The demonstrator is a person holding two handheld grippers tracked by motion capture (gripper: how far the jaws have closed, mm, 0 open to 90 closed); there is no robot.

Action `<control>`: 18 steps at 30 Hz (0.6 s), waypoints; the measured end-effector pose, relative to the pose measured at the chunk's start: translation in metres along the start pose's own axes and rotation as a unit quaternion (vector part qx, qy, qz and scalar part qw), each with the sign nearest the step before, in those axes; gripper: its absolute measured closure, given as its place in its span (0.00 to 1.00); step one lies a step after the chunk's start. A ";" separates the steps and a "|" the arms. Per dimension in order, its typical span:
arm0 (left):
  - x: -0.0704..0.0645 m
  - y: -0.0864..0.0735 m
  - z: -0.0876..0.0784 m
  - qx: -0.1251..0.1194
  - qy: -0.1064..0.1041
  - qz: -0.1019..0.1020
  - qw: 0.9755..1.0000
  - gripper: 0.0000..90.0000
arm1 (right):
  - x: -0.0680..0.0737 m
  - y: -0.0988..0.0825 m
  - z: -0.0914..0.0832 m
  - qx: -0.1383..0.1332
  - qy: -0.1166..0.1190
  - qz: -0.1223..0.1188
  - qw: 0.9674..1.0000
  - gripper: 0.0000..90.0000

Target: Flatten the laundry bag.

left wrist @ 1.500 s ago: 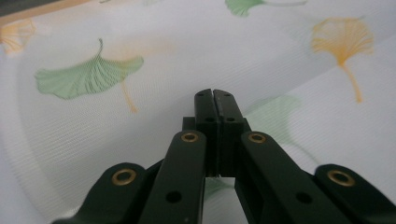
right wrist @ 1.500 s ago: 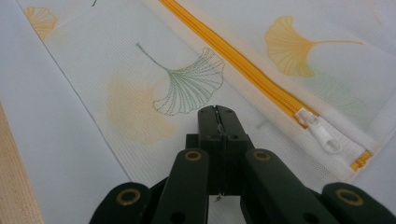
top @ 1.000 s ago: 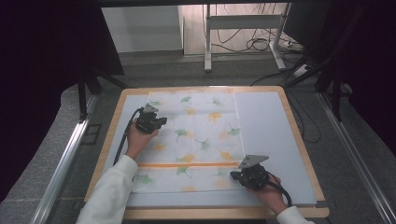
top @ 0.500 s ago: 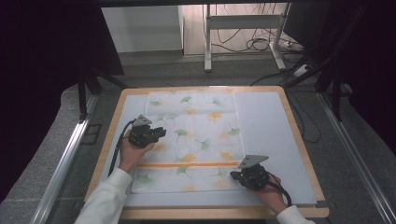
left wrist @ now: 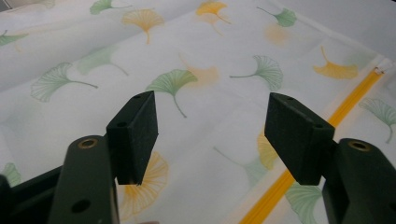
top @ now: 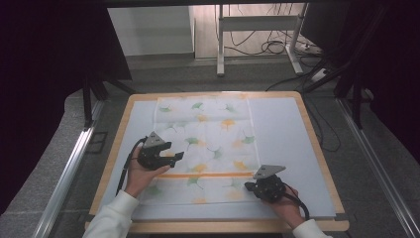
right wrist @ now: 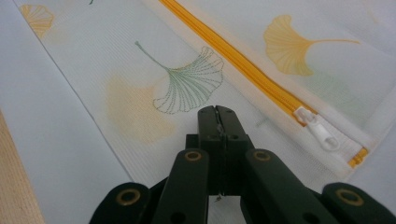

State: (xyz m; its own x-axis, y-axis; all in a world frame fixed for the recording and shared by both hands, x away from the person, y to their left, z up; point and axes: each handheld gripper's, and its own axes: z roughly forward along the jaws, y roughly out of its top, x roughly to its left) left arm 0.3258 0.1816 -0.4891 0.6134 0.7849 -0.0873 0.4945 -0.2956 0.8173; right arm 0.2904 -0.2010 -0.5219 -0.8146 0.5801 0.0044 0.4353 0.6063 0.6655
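Observation:
A white mesh bag (top: 208, 144) printed with green and orange ginkgo leaves lies flat on the pale mat, an orange zipper (top: 208, 175) running across its near part. My left gripper (top: 176, 156) hovers over the bag's left side. Its jaws have just been opening and stand wide apart in the left gripper view (left wrist: 212, 121), with nothing between them. My right gripper (top: 250, 187) is at the bag's near right corner. Its jaws are shut (right wrist: 217, 112), tips down at the fabric beside the white zipper pull (right wrist: 322, 133). Whether they pinch fabric I cannot tell.
The mat (top: 282, 129) lies on a wood-rimmed table (top: 317, 148). Metal rails (top: 69, 168) run along both sides. Beyond the far edge are a stand's legs (top: 220, 44) and cables (top: 277, 47) on the floor.
My left gripper has moved toward the person over the bag and its jaws have opened. The right gripper has not moved.

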 end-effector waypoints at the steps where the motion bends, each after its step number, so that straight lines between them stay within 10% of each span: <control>1: -0.002 0.000 0.000 0.001 -0.001 0.000 1.000 0.38 | 0.000 -0.001 -0.001 0.000 -0.004 0.005 1.000 0.99; 18: -0.041 0.011 0.011 0.007 -0.014 0.040 0.999 0.35 | 0.004 -0.015 -0.018 -0.003 -0.010 0.023 1.000 0.99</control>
State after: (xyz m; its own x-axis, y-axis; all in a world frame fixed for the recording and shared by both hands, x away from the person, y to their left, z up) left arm 0.3126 0.1402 -0.4829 0.6685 0.7427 -0.0377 0.4513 -0.3648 0.8144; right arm 0.2734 -0.2178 -0.5182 -0.7855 0.6186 0.0203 0.4705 0.5755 0.6689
